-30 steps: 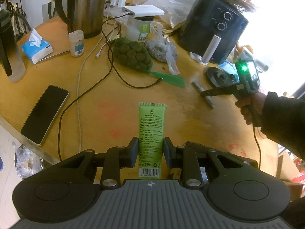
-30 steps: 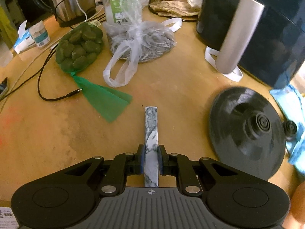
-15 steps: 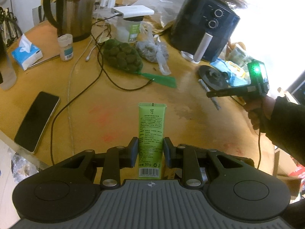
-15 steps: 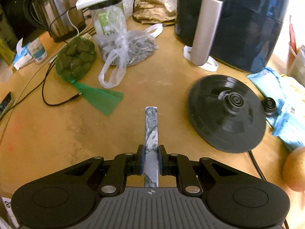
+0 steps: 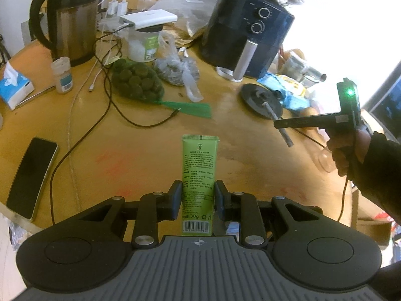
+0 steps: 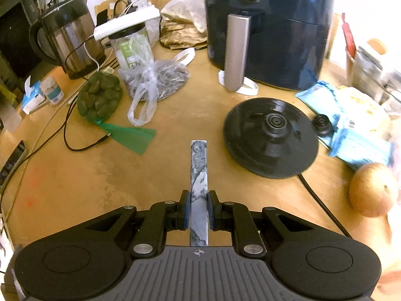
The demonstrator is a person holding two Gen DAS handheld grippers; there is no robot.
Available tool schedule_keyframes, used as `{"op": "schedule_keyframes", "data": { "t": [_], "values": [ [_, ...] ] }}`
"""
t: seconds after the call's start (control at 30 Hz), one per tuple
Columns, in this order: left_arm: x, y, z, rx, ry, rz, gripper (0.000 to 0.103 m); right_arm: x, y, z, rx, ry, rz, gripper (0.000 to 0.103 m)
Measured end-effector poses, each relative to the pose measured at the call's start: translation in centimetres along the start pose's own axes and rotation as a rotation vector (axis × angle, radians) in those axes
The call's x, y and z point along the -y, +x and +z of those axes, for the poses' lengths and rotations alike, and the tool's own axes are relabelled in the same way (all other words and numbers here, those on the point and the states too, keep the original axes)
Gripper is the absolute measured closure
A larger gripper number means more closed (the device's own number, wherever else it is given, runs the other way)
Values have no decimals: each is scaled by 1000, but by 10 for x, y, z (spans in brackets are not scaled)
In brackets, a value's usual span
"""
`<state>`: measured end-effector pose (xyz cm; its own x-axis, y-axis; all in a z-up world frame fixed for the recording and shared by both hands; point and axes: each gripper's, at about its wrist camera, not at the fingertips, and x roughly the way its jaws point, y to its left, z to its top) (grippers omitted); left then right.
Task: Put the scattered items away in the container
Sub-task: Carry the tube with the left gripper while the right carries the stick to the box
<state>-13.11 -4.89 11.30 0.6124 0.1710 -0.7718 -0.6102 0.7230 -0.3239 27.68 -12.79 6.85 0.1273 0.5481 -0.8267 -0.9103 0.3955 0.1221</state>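
Note:
A green tube (image 5: 199, 173) with a barcode at its near end is clamped in my left gripper (image 5: 198, 198), held above the wooden table (image 5: 140, 155). In the right wrist view a slim grey marbled bar (image 6: 199, 175) sticks forward out of my right gripper (image 6: 198, 209), which is shut on it. From the left wrist view that right gripper (image 5: 280, 124) shows at the far right, lifted off the table in a person's hand (image 5: 348, 150), the marbled bar (image 5: 279, 128) angled down from its fingers. No container for the items is in view.
On the table stand a steel kettle (image 5: 67, 22), a dark air fryer (image 5: 248, 32), a round kettle base (image 6: 270, 135), a net of green balls (image 5: 136, 82), a plastic bag (image 6: 155, 80), a phone (image 5: 30, 175), cables (image 5: 110, 105), a tissue pack (image 5: 13, 86), blue packets (image 6: 351, 130) and an onion (image 6: 373, 193).
The right gripper has risen off the table with the marbled bar and drawn back to the right. The left gripper still holds the green tube and has barely shifted.

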Motion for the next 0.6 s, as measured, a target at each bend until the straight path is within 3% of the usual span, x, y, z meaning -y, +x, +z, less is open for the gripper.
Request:
{"op": "schedule_keyframes", "data": {
  "t": [0.6],
  "values": [
    [15,6,6,-3,35,-48,75,10,-54,-28,51,95,1,86]
  ]
}}
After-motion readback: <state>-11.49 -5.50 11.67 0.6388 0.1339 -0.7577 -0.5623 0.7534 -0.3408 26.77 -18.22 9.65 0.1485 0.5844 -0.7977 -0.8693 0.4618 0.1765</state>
